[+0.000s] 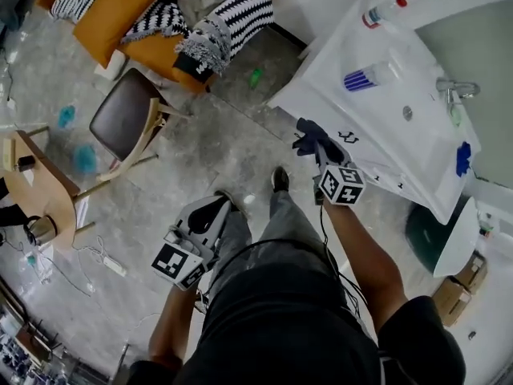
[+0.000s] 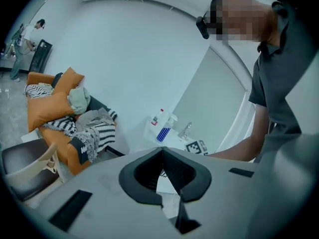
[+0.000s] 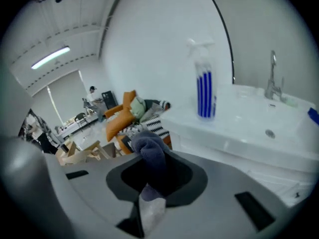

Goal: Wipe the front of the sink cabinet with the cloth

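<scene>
Cloth [image 3: 149, 153] partly inside right gripper [image 3: 149, 185]

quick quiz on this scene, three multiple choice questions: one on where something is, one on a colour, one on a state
1. Where does the blue-striped spray bottle stand?
A. on the sink counter
B. on a wall shelf
C. in a bucket

2. What colour is the cloth?
A. orange
B. dark blue
C. white

3. What state is the right gripper in?
A. open and empty
B. shut on the spray bottle
C. shut on the cloth

Answers:
1. A, since the head view and the right gripper view both show the bottle upright on the white counter beside the basin.
2. B, since the bundle sticking out of the jaws is dark blue in both views.
3. C, since the right gripper view shows the jaws closed with the cloth pinched between them.
</scene>
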The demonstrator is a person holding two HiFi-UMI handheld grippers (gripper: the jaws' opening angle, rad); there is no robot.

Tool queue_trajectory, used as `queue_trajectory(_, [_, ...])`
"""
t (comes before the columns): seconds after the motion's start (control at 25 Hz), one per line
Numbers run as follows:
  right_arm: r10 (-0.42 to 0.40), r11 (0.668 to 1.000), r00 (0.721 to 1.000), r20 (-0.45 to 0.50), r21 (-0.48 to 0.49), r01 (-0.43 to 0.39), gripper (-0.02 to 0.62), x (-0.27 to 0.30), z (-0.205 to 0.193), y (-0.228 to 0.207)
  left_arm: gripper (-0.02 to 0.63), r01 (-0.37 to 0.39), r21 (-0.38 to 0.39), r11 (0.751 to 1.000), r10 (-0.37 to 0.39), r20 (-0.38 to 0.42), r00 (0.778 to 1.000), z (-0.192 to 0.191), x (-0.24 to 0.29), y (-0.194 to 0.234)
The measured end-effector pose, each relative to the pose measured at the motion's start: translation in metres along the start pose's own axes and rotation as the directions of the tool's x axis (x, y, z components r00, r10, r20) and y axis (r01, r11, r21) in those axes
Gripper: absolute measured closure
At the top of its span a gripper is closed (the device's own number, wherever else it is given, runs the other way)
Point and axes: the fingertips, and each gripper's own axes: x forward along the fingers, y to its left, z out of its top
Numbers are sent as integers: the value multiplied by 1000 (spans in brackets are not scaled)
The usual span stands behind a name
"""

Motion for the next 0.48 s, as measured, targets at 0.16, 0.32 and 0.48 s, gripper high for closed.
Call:
queue_trajectory(0.16, [125, 987, 977, 170, -119, -106, 529, -62, 83, 76, 601, 13, 54, 998, -15, 27, 1000, 20, -24, -3])
queue_trajectory(0.32, [229, 963, 928, 293, -210, -171, 529, -125, 146, 132, 601, 32, 109, 994, -37, 49, 998, 41, -45, -8])
queue_trajectory(0.48, [311, 929, 872, 378, -316, -194, 531, -186, 193, 163, 601, 48, 182, 982, -63, 78, 995, 69, -53, -15])
